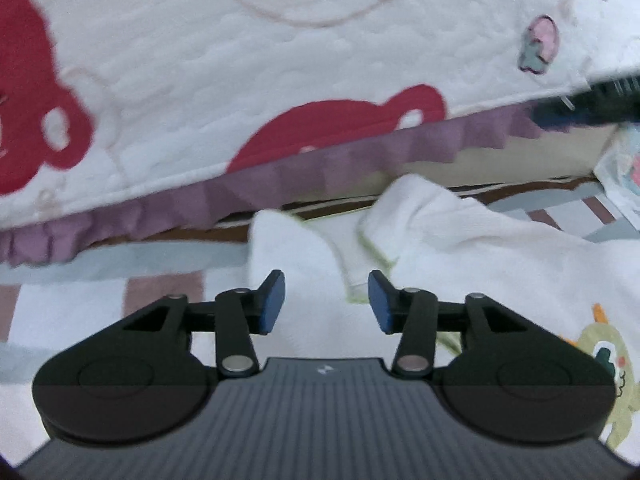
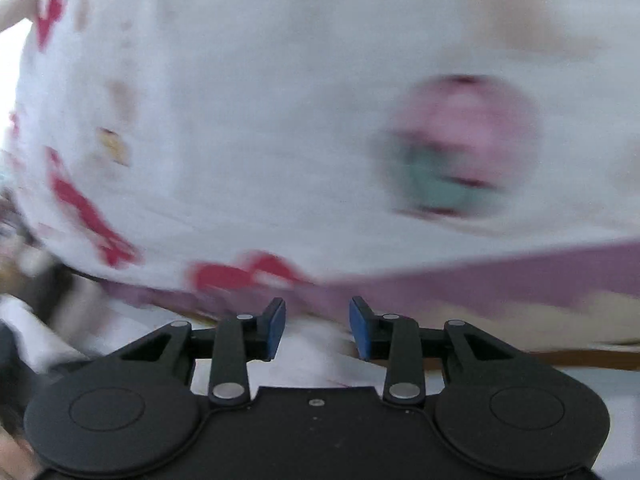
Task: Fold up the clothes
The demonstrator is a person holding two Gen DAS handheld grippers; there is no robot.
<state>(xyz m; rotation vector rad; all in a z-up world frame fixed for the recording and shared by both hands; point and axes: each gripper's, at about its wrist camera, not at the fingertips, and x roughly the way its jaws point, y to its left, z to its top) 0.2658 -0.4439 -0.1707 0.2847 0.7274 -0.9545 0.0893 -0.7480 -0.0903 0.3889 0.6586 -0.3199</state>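
In the left wrist view, the left gripper [image 1: 326, 302] hovers low over a white garment [image 1: 460, 248], its blue-padded fingers [image 1: 273, 300] spread apart with nothing between them. The garment lies crumpled on a striped mat [image 1: 120, 268] of grey, white and dusty pink bands; a pale green trimmed edge runs just ahead of the right finger, and a green cartoon print [image 1: 612, 364] shows at the garment's right side. Behind it hangs a white quilt [image 1: 240, 80] with red bear shapes and a purple ruffled border [image 1: 340, 160]. In the right wrist view, heavily blurred, the right gripper [image 2: 317, 328] also has its fingers [image 2: 276, 328] released and empty, with white cloth of the garment [image 2: 312, 360] lying beneath and between them. The same quilt [image 2: 260, 120] fills most of the frame, its purple border [image 2: 500, 276] just beyond the fingertips.
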